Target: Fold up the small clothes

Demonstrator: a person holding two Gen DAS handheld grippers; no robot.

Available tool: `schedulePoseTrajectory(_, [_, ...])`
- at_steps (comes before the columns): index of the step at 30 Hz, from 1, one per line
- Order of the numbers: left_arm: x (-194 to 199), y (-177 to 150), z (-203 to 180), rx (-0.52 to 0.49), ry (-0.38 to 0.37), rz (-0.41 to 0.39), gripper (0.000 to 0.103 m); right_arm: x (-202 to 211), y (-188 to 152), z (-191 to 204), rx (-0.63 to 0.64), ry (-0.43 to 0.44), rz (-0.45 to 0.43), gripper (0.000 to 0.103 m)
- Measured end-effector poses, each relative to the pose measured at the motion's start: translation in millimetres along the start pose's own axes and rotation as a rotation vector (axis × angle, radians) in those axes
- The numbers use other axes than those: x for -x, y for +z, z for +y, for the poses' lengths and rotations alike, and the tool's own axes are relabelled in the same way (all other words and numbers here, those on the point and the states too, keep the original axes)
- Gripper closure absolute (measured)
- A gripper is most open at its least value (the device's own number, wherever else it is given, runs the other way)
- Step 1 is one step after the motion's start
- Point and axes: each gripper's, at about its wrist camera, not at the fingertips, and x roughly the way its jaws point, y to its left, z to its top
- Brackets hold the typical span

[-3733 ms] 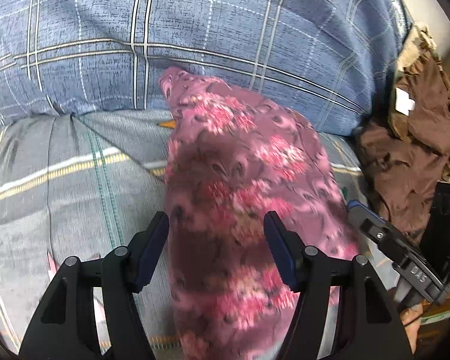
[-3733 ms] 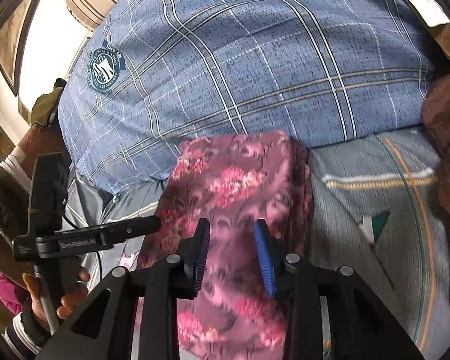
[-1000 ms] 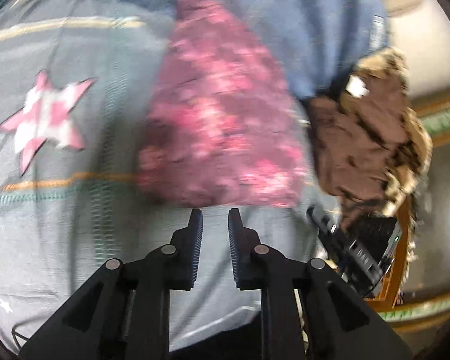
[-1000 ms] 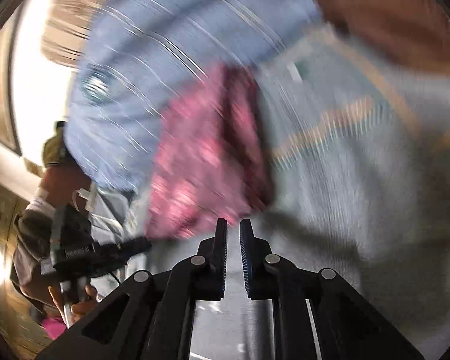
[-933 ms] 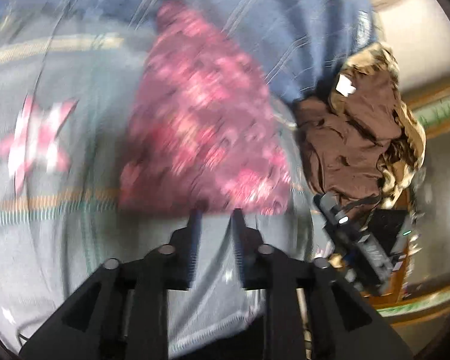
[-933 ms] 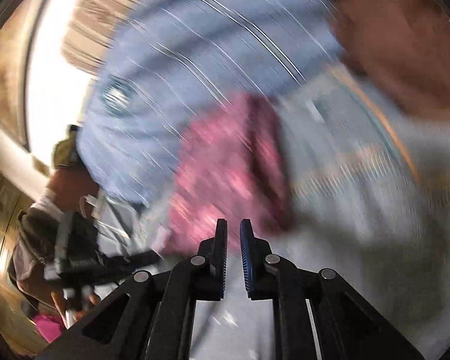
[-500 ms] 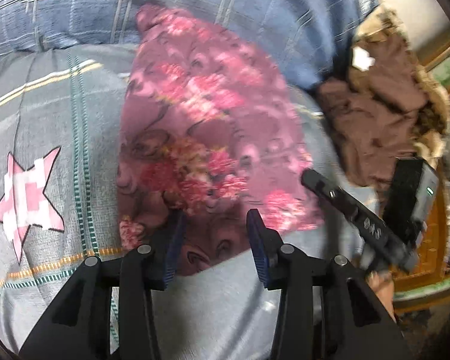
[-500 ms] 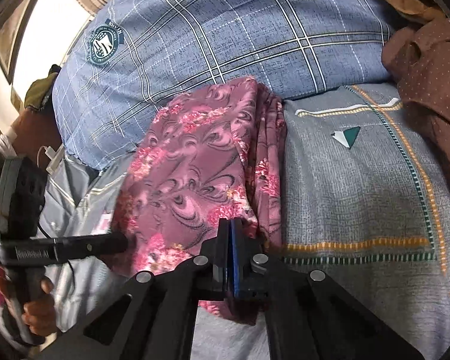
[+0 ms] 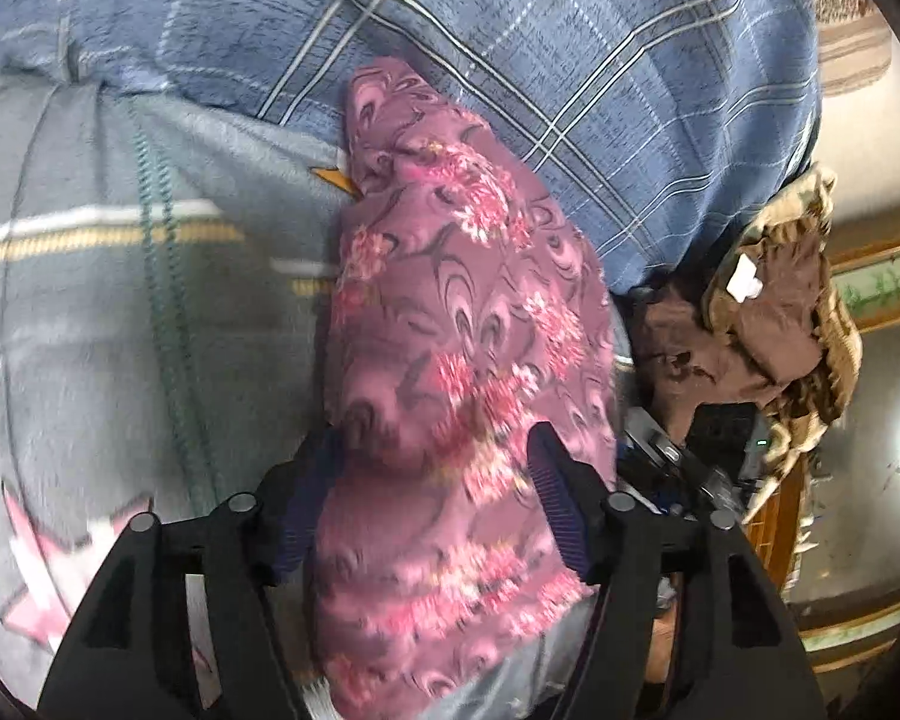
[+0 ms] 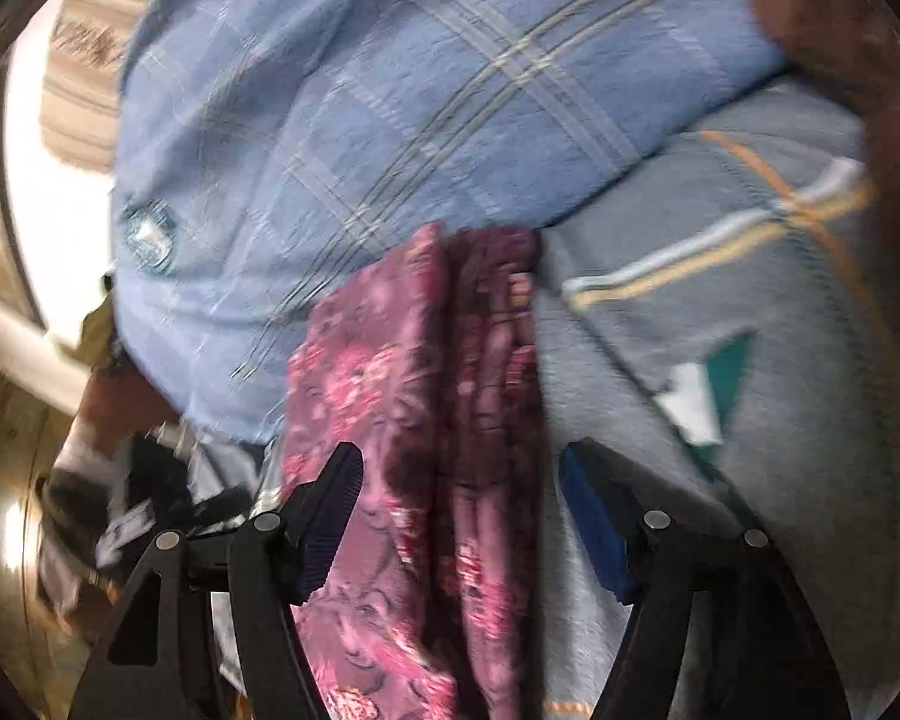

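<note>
Left tool [image 9: 435, 498]: black arms, silver screws, seemingly ribbed navy pads [image 9: 555, 504].

Both the left gripper [image 9: 432, 504] and right gripper [image 10: 462, 516] have apparently opened wide over the floral garment [image 9: 468, 360].

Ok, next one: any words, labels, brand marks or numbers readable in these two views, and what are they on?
None can be read.
Round crest on the blue plaid pillow: motion-blurred, lettering illegible.
White tag on the brown garment: too small, no text legible.
Right tongs seen from the left wrist: any marking is blurred.
Floral cloth: pattern only, no text.
</note>
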Motion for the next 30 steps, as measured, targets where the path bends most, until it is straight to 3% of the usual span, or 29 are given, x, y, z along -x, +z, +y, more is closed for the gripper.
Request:
schedulePoseTrajectory(2, [-8, 5, 1, 0.008, -0.019, 0.015, 0.032, -8, 1, 6, 0.032, 0.063, 0.067, 0.031])
schedulePoseTrajectory(5, [-19, 13, 6, 0.028, -0.030, 0.033, 0.027, -21, 0, 19, 0.143, 0.019, 0.124, 0.030])
schedulePoseTrajectory(8, [-27, 15, 14, 0.044, -0.044, 0.045, 0.027, -27, 0, 24, 0.165, -0.004, 0.105, 0.030])
schedulePoseTrajectory(10, [-25, 16, 14, 0.057, -0.065, 0.030, 0.027, -29, 1, 23, 0.151, -0.023, 0.077, 0.040])
schedulePoseTrajectory(12, [-25, 14, 11, 0.049, -0.060, 0.015, 0.043, -35, 1, 20, 0.151, -0.065, 0.076, 0.069])
schedulePoseTrajectory(13, [-27, 13, 5, 0.035, -0.041, 0.007, 0.062, -33, 0, 19, 0.155, -0.066, 0.071, 0.071])
schedulePoseTrajectory(14, [-23, 11, 4, 0.020, -0.032, -0.002, 0.069, -29, -2, 22, 0.180, -0.085, 0.055, 0.076])
schedulePoseTrajectory(17, [-14, 4, -1, 0.012, -0.038, -0.023, 0.075, -22, -6, 41, 0.242, -0.142, 0.034, 0.080])
schedulePoseTrajectory(21, [13, -5, -14, -0.013, -0.067, -0.055, 0.076, -9, -12, 72, 0.290, -0.156, 0.002, 0.080])
schedulePoseTrajectory(27, [94, -15, -36, -0.088, -0.104, -0.126, 0.076, 24, -18, 145, 0.343, -0.061, -0.083, 0.080])
schedulePoseTrajectory(30, [133, -23, -34, -0.113, -0.078, -0.169, 0.075, 21, -26, 178, 0.359, -0.014, -0.090, 0.078])
